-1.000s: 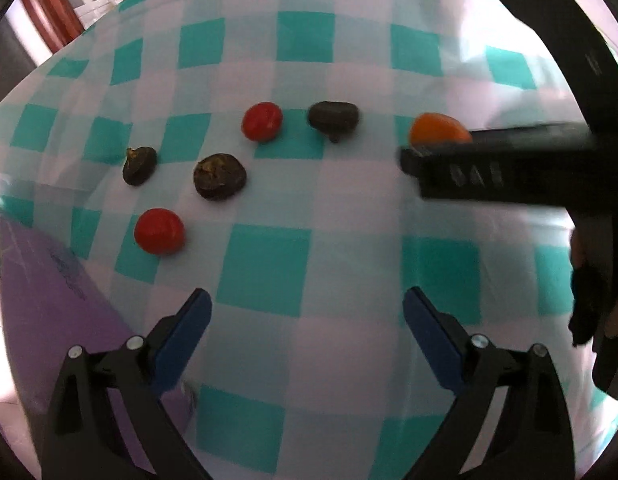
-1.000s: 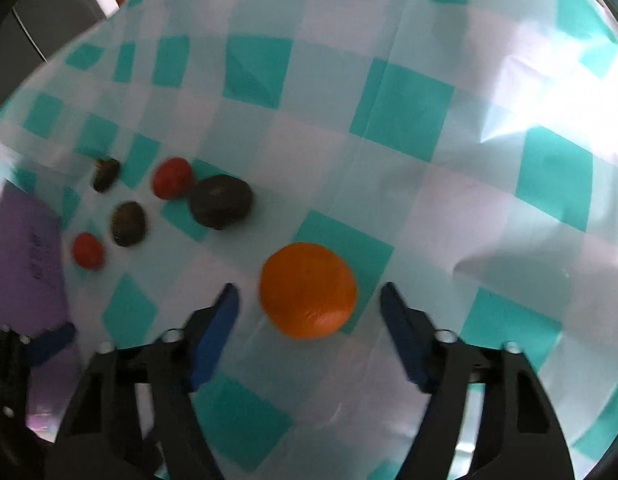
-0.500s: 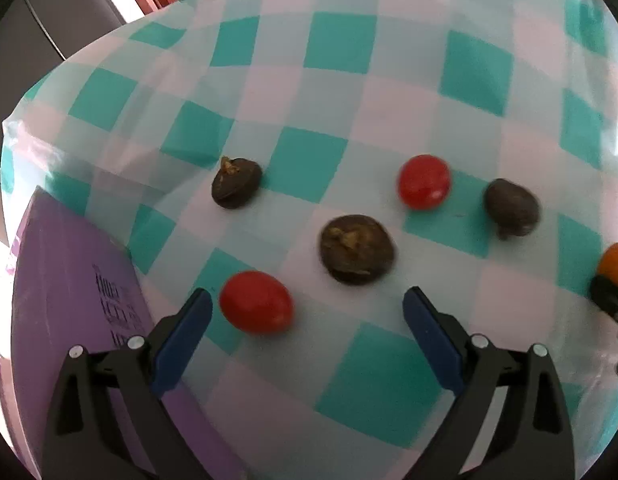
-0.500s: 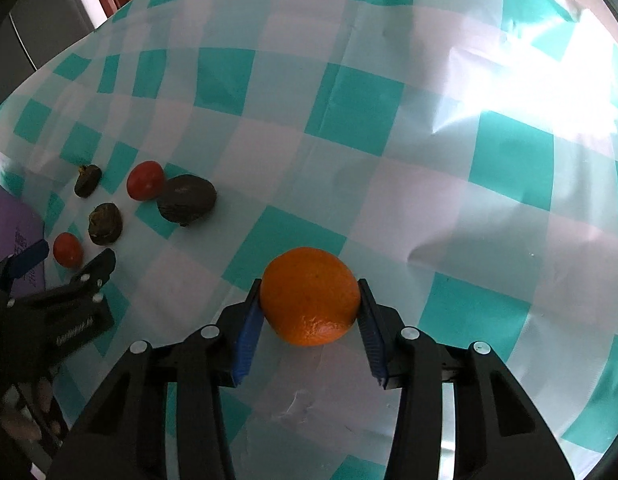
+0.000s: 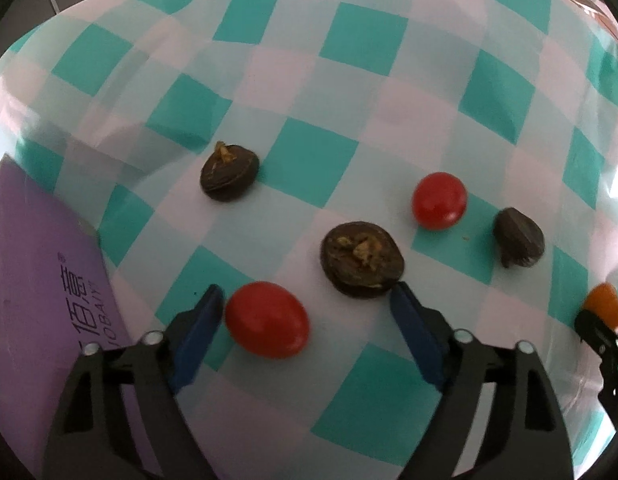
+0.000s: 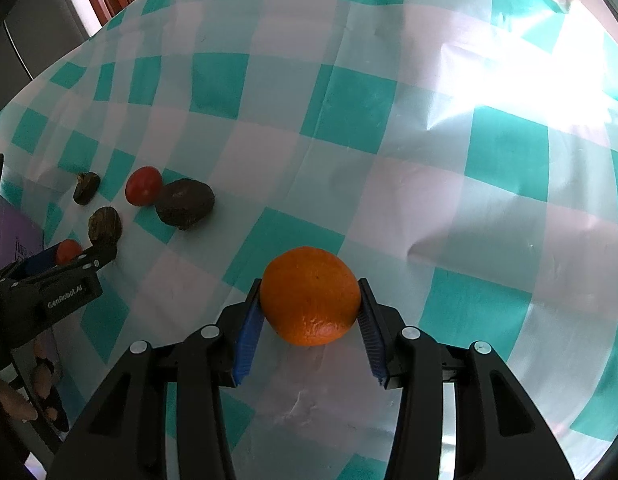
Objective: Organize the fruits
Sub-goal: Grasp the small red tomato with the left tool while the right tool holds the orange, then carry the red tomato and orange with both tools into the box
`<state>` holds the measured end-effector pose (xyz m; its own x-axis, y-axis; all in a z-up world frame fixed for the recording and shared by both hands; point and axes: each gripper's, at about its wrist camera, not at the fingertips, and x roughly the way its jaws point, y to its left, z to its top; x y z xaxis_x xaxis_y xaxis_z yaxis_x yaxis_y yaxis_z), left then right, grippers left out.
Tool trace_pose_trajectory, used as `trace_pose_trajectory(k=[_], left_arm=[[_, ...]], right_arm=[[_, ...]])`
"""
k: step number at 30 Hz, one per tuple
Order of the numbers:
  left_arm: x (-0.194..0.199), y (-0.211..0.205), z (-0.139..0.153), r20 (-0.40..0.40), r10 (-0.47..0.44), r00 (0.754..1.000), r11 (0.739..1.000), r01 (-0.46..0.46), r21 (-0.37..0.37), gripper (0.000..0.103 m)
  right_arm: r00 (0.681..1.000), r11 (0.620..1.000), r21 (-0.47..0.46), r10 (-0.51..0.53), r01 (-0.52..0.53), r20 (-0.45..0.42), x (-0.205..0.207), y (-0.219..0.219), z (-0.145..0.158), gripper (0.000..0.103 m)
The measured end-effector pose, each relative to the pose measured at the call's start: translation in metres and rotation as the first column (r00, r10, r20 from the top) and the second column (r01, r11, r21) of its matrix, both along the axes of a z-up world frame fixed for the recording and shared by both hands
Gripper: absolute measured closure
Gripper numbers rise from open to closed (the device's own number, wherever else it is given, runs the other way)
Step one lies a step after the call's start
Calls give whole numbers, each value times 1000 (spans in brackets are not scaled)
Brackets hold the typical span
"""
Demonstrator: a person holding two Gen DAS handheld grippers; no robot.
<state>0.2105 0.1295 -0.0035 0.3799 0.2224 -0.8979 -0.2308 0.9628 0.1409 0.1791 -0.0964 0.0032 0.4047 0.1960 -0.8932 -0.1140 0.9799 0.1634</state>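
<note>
My right gripper [image 6: 309, 320] is shut on an orange [image 6: 310, 296] just above the checked tablecloth. My left gripper [image 5: 305, 312] is open, with a red tomato [image 5: 267, 319] between its jaws close to the left pad, not gripped. A dark wrinkled fruit [image 5: 362, 258] lies just ahead of the right pad. A second red tomato [image 5: 439, 201], another dark fruit [image 5: 518, 237] and a third dark fruit [image 5: 229, 171] lie farther out. The orange shows at the right edge of the left wrist view [image 5: 603, 306]. The left gripper shows in the right wrist view [image 6: 65, 264].
A purple box [image 5: 37, 304] with printed text lies at the left, beside the left gripper. The teal and white checked cloth [image 6: 429, 160] covers the table and stretches far to the right. Dark furniture stands beyond the table's far left edge.
My left gripper has moved forward and down until the near tomato sits between its jaws. My right gripper has closed on the orange and holds it.
</note>
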Motion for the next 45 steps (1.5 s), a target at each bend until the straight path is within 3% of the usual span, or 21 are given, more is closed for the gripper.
trace_pose_trajectory(k=[4,5,6,8,12,16,22,23,25,27,32,40,45], left_arm=[[1,9,-2,16,17,1000,993,-15,-121,9],[0,8,-1,23,1,1000,992,2,-128,16],[-2,6,2,36,-9,999,992,14,-128,29],[-8,3,7,63,-41,997,984,52,-171,42],[-16,-1,9,82,-85,993,977,99,-186,42],[-27,-7,10,91,-106,990,974,121,-189,24],[-39,-25,8,95,-107,990,980,121,-160,23],[-39,-26,7,95,-104,990,981,118,-156,24],[-35,-26,4,96,-97,991,985,109,-130,40],[-34,-22,5,92,-109,990,985,120,-122,63],[-43,-43,9,74,-167,983,972,177,-153,64],[-90,-81,12,16,-230,973,949,228,-219,64],[-122,-94,26,12,-225,974,953,223,-206,64]], right_arm=[[1000,1000,-3,3,-3,4,-3,2,-2,58],[1000,1000,-3,0,0,5,-4,2,-2,58],[1000,1000,-3,-4,4,5,-5,1,-2,58],[1000,1000,2,-13,13,5,-6,-1,-1,58],[1000,1000,6,-25,25,7,-9,-3,-1,58],[999,999,14,-39,39,14,-13,-9,-1,57],[999,999,23,-48,48,24,-19,-15,-1,57],[998,999,24,-50,49,25,-21,-16,-1,57],[998,998,24,-51,50,25,-22,-16,0,57],[998,998,23,-52,52,25,-24,-17,0,57],[999,999,-1,-43,43,19,-36,-16,2,58],[1000,997,-73,11,-12,-15,-71,-9,12,58],[999,990,-133,40,-42,-24,-102,-2,29,58]])
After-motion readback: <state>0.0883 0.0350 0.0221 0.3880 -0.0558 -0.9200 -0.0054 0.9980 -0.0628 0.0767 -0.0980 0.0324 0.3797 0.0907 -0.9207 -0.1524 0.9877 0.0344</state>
